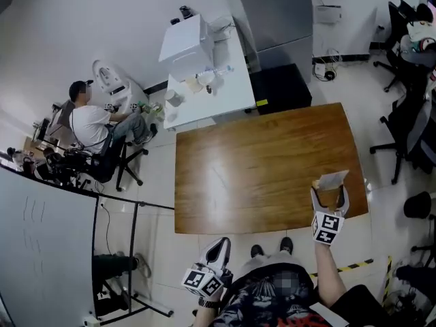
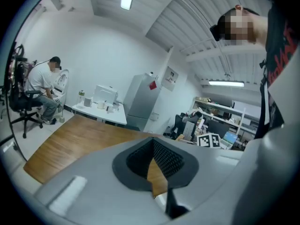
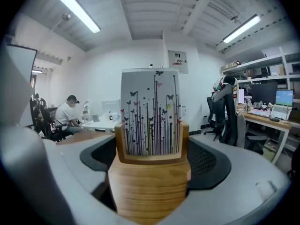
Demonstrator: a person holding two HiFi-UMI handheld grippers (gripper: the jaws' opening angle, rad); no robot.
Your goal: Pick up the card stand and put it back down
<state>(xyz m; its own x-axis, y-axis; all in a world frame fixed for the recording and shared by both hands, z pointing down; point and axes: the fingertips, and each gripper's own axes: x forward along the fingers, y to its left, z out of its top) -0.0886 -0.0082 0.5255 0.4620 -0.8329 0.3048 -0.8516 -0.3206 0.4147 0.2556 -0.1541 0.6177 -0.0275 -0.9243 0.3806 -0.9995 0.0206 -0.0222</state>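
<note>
The card stand [image 1: 330,196] is a light wooden block with a white card [image 3: 150,111] printed with thin stems and butterflies standing in its slot. My right gripper [image 1: 330,201] is shut on the wooden base [image 3: 149,191], one pad against each side, at the front right corner of the brown wooden table [image 1: 259,162]. Whether the stand touches the tabletop cannot be told. My left gripper [image 1: 218,249] hangs off the table's front edge near my body, its pads [image 2: 168,161] meeting with nothing between them.
Behind the brown table stands a white table [image 1: 204,80] with appliances and cups. A person [image 1: 88,125] sits at far left. Office chairs [image 1: 409,135] crowd the right side. A whiteboard [image 1: 41,251] on a metal frame stands at my left.
</note>
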